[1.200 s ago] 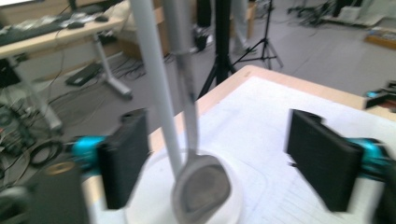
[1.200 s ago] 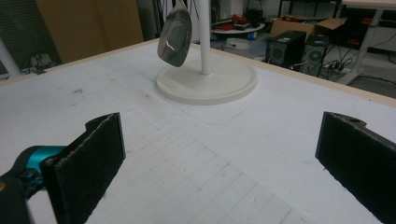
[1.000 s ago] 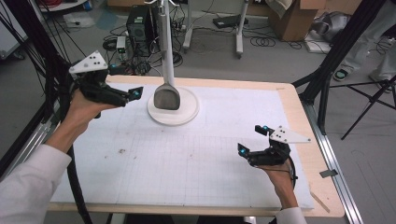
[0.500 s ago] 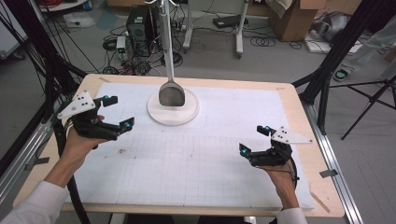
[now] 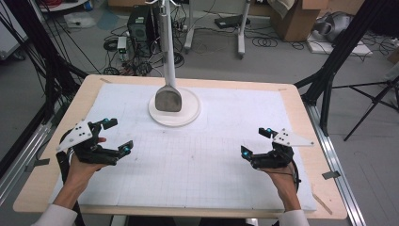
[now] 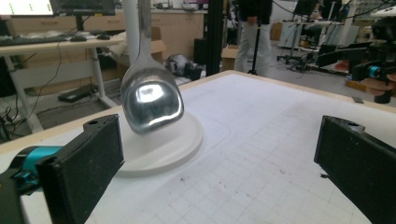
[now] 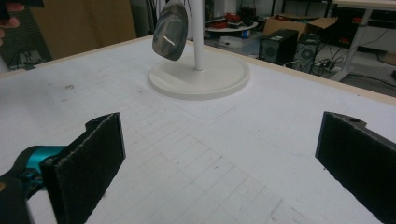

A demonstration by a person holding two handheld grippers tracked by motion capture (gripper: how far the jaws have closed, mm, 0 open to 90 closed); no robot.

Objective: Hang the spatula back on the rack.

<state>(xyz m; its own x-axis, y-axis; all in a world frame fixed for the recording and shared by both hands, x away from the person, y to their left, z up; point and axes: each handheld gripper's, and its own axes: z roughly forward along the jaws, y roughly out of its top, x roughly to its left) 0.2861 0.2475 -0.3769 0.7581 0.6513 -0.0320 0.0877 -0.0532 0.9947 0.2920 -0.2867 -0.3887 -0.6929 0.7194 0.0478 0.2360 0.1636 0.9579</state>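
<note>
A white stand with a round base (image 5: 174,114) rises at the table's far middle, and a shiny metal ladle (image 5: 168,99) hangs from it just above the base. The ladle (image 6: 150,103) looms close in the left gripper view, and the ladle (image 7: 170,30) hangs farther off in the right gripper view. My left gripper (image 5: 114,136) is open at the near left, apart from the stand, with nothing between its jaws. At the near right my right gripper (image 5: 256,141) is open and empty too.
A white gridded mat (image 5: 226,155) covers most of the wooden table (image 5: 308,117). Beyond the far edge are a computer tower (image 5: 139,23), cables, stands and cardboard boxes on the floor. A black tripod leg (image 5: 329,89) stands off the right edge.
My left gripper has drawn back from beside the ladle toward the near left of the table and come lower. The right gripper has stayed in place.
</note>
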